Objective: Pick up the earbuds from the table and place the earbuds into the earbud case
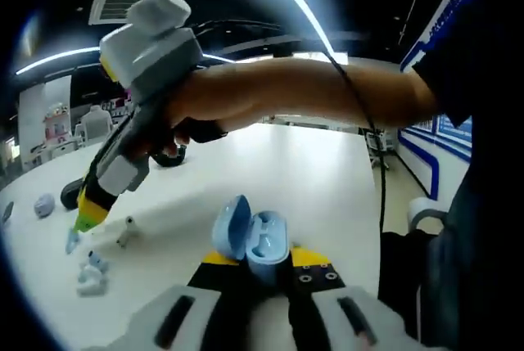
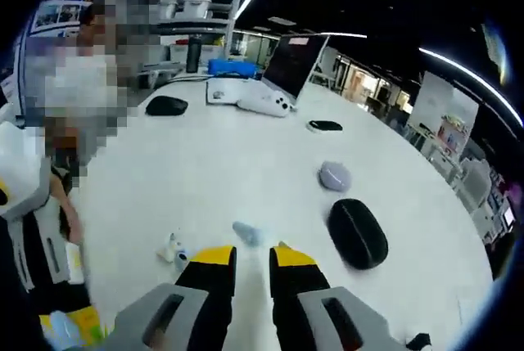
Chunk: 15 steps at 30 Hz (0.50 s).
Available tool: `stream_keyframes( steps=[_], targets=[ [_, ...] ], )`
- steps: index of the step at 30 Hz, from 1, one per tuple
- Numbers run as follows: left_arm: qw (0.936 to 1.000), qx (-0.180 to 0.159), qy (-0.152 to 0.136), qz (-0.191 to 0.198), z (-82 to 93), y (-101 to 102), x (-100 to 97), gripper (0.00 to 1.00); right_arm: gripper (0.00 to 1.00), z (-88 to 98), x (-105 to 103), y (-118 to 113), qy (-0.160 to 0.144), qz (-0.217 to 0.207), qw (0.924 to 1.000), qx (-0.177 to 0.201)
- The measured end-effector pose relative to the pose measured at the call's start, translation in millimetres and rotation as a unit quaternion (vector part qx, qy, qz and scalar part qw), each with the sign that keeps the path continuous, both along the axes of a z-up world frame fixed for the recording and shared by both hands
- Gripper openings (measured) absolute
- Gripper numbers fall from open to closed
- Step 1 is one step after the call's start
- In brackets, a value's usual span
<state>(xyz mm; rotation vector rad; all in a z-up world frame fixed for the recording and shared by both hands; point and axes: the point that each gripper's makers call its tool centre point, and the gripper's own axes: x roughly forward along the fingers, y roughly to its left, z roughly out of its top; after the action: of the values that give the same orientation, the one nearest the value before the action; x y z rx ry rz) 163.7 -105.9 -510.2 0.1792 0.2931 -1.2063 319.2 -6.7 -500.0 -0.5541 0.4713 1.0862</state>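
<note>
- Left claw (image 1: 260,263) has the open blue earbud case (image 1: 255,240) pinched between its yellow-tipped jaws, lid tipped up, cavity facing the camera.
- Right claw (image 2: 252,254), in its own view, hangs low over the white surface (image 2: 246,163), jaws a narrow gap apart and nothing between them.
- Just ahead of those jaws and a touch left lies a small pale-blue piece (image 2: 246,232), blurred; I judge it an earbud but cannot be sure.
- Further left of it sits a white earbud (image 2: 172,249), with something small and blue against it; its long axis I cannot tell.
- In the left gripper view the right claw (image 1: 80,228) comes in nose-down, its tip just beside a white earbud (image 1: 125,232) lying on the surface, stem angled away from the case.
- More small pale pieces (image 1: 90,276) lie near that tip, toward the near edge.
- So the right claw is the nearer one; the case waits well apart, held by the left.
- Bystanders: black mouse (image 2: 358,234) and lilac pebble-like object (image 2: 334,176) off to the right, laptop (image 2: 291,65) and white controller (image 2: 264,102) at the far edge; none blocks the reach.
- The risk, I judge: the loose pieces crowd each other.
</note>
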Motion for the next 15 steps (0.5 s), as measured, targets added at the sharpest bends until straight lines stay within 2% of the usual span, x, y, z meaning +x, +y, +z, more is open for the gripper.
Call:
stream_keyframes(
  steps=[6, 12, 15],
  targets=[
    [1.0000, -0.001, 0.000, 0.001, -0.5, 0.3, -0.1, 0.19, 0.15, -14.1, 5.8, 8.6, -0.037, 0.031, 0.9976, -0.051],
    [1.0000, -0.001, 0.000, 0.000, -0.5, 0.9, 0.0, 0.19, 0.15, -12.6, 12.4, 15.0, -0.041, 0.040, 0.9974, -0.043],
    [1.0000, -0.002, 0.000, 0.000, -0.3, 1.1, -0.1, 0.19, 0.10, -13.6, 15.6, 14.5, -0.043, 0.041, 0.9970, -0.049]
  ],
)
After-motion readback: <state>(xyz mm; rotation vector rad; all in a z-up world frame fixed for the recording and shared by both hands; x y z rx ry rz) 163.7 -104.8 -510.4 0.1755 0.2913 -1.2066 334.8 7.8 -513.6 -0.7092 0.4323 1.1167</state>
